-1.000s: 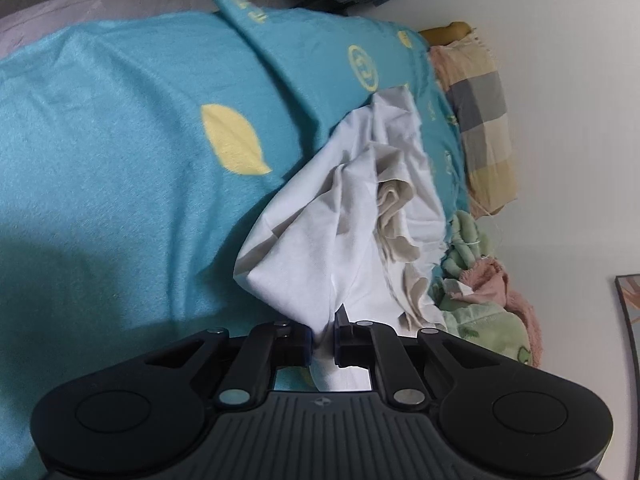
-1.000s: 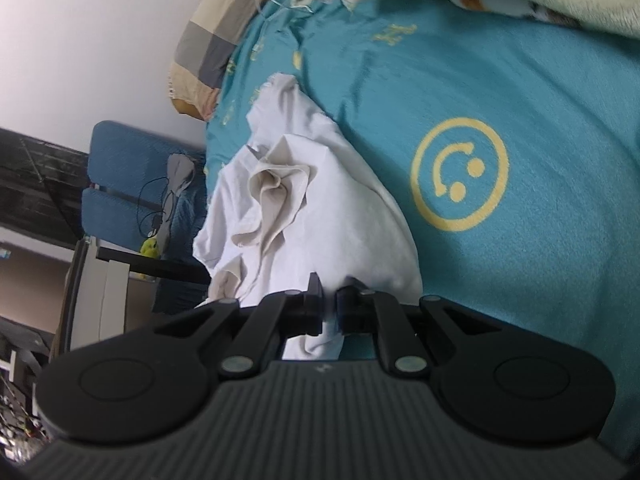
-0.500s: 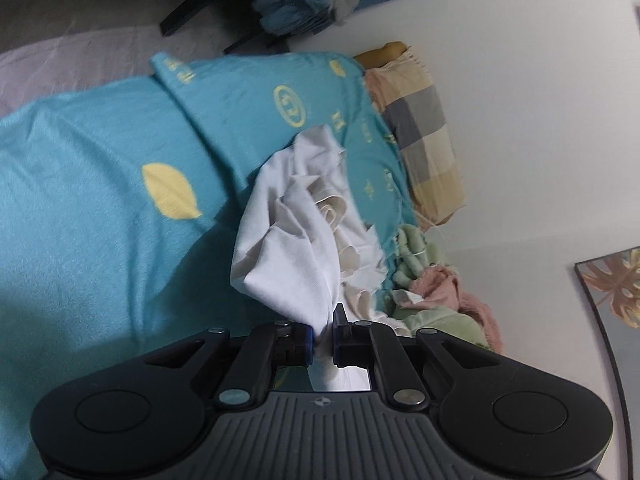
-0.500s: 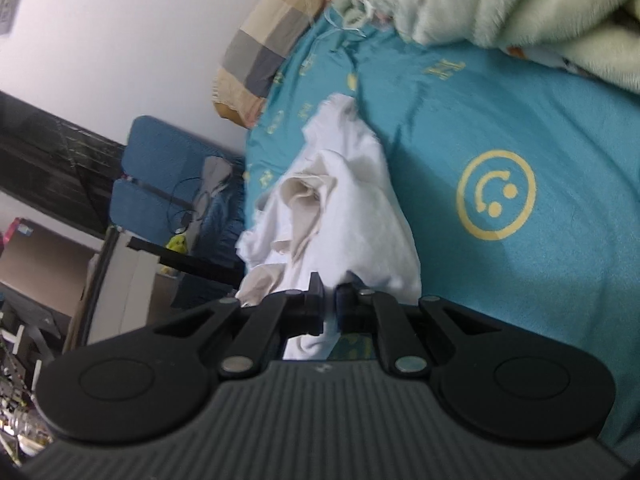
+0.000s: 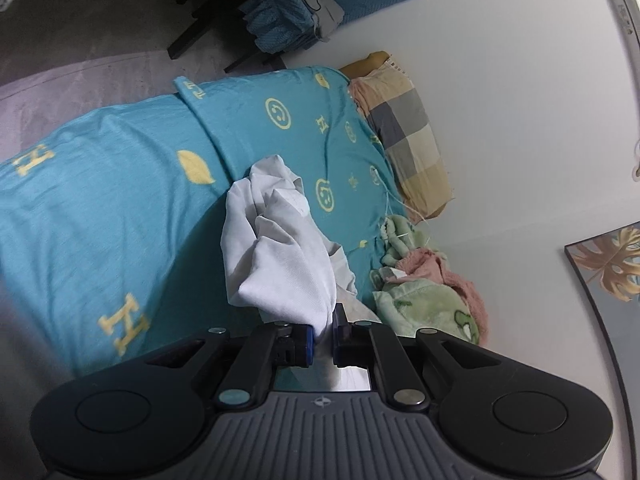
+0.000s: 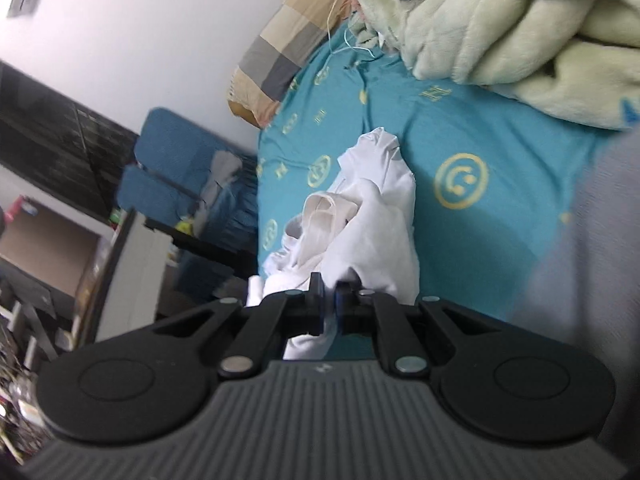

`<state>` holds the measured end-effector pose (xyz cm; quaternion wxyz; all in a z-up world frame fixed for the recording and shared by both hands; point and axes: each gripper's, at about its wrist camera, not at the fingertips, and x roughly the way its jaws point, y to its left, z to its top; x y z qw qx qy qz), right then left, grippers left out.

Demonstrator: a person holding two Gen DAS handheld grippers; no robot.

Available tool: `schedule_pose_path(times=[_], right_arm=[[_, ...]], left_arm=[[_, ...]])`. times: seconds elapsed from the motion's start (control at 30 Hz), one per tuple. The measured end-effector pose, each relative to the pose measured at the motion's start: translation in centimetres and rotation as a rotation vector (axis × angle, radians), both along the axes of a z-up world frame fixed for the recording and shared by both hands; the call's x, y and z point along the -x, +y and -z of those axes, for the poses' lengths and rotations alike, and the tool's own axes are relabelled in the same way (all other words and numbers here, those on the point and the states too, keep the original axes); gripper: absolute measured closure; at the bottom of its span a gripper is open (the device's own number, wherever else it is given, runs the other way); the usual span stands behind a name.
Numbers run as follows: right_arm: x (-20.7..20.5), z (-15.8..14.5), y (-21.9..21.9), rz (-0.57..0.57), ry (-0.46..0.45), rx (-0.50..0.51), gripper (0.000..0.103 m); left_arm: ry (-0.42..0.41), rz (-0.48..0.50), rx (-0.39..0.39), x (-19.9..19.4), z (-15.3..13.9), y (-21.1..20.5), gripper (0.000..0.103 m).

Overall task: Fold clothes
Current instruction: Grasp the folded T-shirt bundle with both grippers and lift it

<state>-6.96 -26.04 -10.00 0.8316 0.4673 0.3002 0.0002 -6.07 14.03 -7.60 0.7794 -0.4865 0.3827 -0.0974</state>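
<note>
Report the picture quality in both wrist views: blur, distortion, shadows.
Left wrist view: fisheye bends the wall edge, mostly sharp, slight smear at the far left, white garment crisp, soft shadow on the teal bedsheet beside it. Right wrist view: blurrier overall, a grey smear covers the right edge, shelves at left streaked, garment washed bright.

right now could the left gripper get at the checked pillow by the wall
Probably not as things stand: the left gripper is shut on the white garment, so it is occupied. The checked pillow lies uncovered at the bed's far edge, well beyond it.
</note>
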Motion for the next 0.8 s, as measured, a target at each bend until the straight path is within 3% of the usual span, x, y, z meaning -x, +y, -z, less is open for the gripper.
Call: schedule_pose_path(times=[0.13, 0.27, 0.6, 0.8], right_arm=[[1.3, -0.7, -0.3, 0.012, -0.013, -0.022, 0.094], [-0.7, -1.0, -0.7, 0.03, -0.02, -0.047, 0.094], [-15.3, 0.9, -2.7, 0.048, 0.063, -0.049, 0.094], [-24.7, 4.9, -3.3, 0.022, 0.15, 0.007, 0.094]], left_arm=[[0.0, -0.004, -0.016, 0.8, -1.5, -0.3, 0.095], [0.001, -0.028, -0.02, -3.2, -2.1, -1.4, 0.095], [0.062, -0.05, -0.05, -19.3, 0.8, -4.3, 0.094], [0.134, -0.048, -0.057, -29.0, 6.7, -5.1, 0.094]])
